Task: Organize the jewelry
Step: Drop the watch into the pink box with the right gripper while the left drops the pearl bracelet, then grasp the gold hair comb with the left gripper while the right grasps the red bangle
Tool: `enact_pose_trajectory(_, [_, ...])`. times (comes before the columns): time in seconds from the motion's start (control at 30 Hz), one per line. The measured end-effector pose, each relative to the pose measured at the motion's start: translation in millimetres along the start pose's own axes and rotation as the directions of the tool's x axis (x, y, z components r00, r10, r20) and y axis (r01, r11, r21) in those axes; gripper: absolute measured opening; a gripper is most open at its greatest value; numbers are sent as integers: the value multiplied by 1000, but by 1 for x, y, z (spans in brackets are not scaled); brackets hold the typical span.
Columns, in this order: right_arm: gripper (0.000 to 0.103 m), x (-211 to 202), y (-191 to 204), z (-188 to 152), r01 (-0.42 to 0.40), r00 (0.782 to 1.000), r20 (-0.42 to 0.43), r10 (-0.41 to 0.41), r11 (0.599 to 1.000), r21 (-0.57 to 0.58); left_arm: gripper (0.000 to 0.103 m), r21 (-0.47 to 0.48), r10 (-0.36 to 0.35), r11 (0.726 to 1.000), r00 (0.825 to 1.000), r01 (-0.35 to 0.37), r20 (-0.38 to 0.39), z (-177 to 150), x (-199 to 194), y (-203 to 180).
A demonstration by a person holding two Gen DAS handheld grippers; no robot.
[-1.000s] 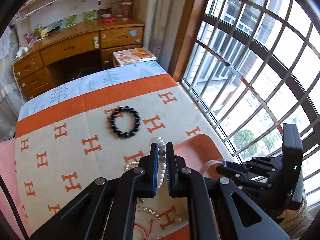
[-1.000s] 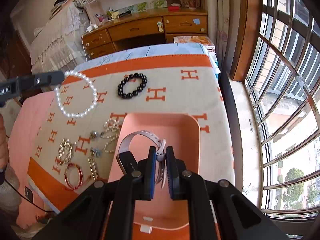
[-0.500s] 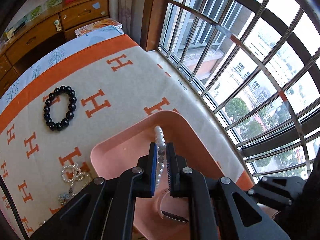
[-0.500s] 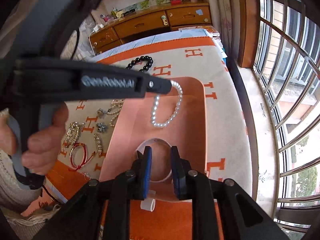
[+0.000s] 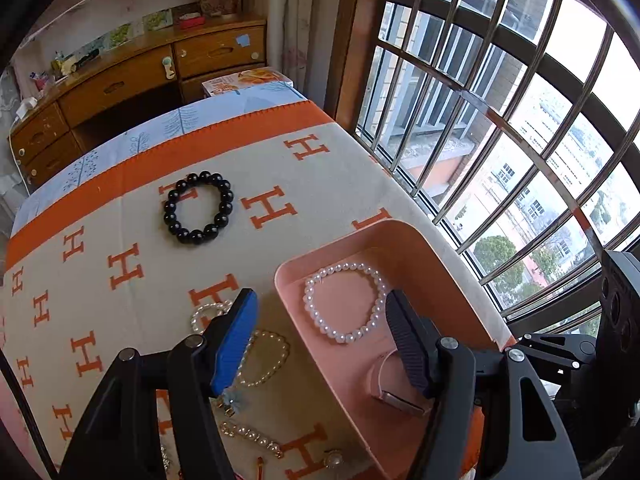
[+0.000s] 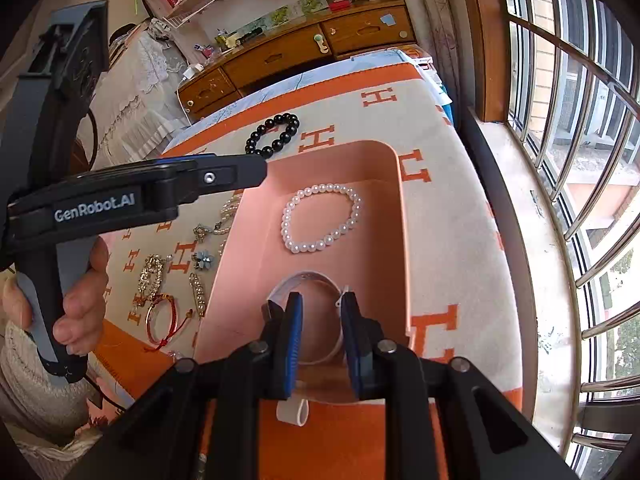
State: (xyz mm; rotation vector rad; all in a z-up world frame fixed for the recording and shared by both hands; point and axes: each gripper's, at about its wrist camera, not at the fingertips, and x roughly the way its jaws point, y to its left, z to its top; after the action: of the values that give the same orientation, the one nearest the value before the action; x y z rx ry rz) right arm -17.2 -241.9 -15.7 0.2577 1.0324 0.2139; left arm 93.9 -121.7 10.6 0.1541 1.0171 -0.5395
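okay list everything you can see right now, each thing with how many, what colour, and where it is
pearl bracelet: one, white, lying in the tray
watch: one, pale strap, in the tray's near end
tray: one, pink, on the blanket by the window
black bead bracelet: one, black, on the blanket beyond the tray
red cord bangle: one, red, on the blanket left of the tray
other jewellery: several pieces, gold and pearl, left of the tray
blanket: one, cream with orange H letters
desk: one, wooden, far wall
left gripper: open, empty, jaws just opening
right gripper: open, over the watch
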Motion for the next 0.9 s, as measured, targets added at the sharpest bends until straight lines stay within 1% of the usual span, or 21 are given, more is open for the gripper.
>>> enact_pose_trajectory(0.17, [20, 0, 8, -2, 22, 1000, 12, -22, 1000, -18, 67, -53, 75, 996, 996, -73, 38, -20, -27, 27])
enact_pose_trajectory(0.27, [20, 0, 14, -4, 29, 1000, 8, -29, 999, -27, 67, -103, 98, 991, 993, -90, 71, -36, -46, 46])
enact_pose_trajectory(0.43, [20, 1, 21, -6, 28, 1000, 10, -28, 999, -23, 67, -160, 154, 978, 977, -131, 147, -65, -82, 71])
enact_pose_trajectory(0.53, [20, 0, 31, -6, 24, 999, 22, -24, 999, -35, 67, -159, 210, 969, 966, -186, 148, -82, -102, 81])
enact_pose_trajectory(0.6, [20, -1, 41, -6, 25, 999, 28, -24, 998, -52, 67, -167, 257, 958, 957, -233, 138, -92, -113, 88])
enact_pose_trajectory(0.67, [20, -2, 51, -4, 11, 1000, 23, -10, 998, -64, 67, -197, 308, 940, 942, -280, 133, -101, -125, 98])
enact_pose_trajectory(0.73, [20, -2, 59, -2, -11, 1000, 21, 12, 997, -74, 67, -230, 345, 922, 931, -312, 121, -109, -134, 110])
enact_pose_trajectory(0.77, [20, -1, 64, -1, -18, 1000, 19, 19, 997, -81, 68, -246, 359, 914, 926, -323, 117, -113, -139, 116])
enact_pose_trajectory(0.8, [20, -1, 69, 1, -24, 1000, 17, 26, 996, -90, 71, -260, 368, 907, 923, -330, 114, -116, -143, 121])
enact_pose_trajectory(0.9, [20, 4, 86, 4, -39, 999, 3, 39, 991, -126, 73, -294, 405, 886, 908, -360, 107, -126, -150, 136])
